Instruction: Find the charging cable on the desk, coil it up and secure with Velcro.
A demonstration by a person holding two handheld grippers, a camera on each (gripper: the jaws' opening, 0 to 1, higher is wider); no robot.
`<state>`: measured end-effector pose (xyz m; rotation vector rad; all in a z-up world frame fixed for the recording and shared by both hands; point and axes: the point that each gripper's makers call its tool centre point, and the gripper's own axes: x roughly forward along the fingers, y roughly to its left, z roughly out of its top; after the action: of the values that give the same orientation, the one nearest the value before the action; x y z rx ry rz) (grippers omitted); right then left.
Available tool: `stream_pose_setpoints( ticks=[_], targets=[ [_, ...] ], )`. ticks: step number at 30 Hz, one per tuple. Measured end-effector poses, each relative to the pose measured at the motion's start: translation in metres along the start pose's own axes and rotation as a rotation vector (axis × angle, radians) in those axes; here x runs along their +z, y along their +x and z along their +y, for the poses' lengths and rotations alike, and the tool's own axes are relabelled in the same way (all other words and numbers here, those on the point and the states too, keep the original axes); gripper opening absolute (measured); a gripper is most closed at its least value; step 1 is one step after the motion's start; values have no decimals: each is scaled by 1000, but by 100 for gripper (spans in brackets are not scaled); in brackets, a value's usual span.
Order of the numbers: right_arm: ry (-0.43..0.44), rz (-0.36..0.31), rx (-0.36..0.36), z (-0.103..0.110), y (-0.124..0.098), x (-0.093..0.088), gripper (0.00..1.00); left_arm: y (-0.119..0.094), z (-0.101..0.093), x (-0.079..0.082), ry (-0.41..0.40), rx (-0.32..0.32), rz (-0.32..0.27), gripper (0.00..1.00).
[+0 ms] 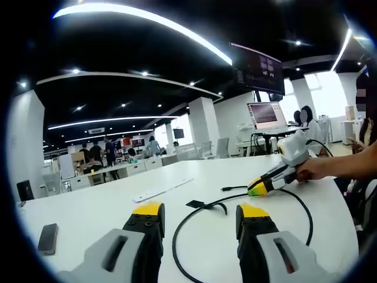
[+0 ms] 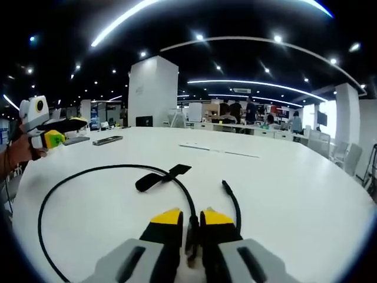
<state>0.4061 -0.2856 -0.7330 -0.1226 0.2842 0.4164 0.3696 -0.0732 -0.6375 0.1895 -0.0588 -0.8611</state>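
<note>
A black charging cable (image 1: 194, 219) lies in a wide loop on the white desk (image 1: 106, 206). A black Velcro strap (image 1: 197, 204) is fixed on it near one end. My left gripper (image 1: 200, 212) hovers open just above the loop, holding nothing. From the right, my right gripper (image 1: 257, 188) comes in, held by a hand, with its tips at the cable. In the right gripper view my right gripper (image 2: 191, 219) is shut on the cable (image 2: 88, 172). The strap (image 2: 162, 177) and the plug end (image 2: 225, 184) lie just ahead. My left gripper (image 2: 63, 131) is at far left.
A dark phone (image 1: 48, 237) lies near the desk's left edge, and the phone (image 2: 107, 140) also shows in the right gripper view. A flat white strip (image 1: 162, 190) lies mid-desk. A monitor (image 1: 266, 115) stands at the far right, with people and desks behind.
</note>
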Motion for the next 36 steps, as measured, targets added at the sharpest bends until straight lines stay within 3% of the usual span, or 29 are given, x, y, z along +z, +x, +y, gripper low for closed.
stream_pose_setpoints(
  ticks=[36],
  targets=[
    [-77, 26, -2, 2, 3, -2, 10, 3, -2, 1, 2, -10, 1, 48]
  ],
)
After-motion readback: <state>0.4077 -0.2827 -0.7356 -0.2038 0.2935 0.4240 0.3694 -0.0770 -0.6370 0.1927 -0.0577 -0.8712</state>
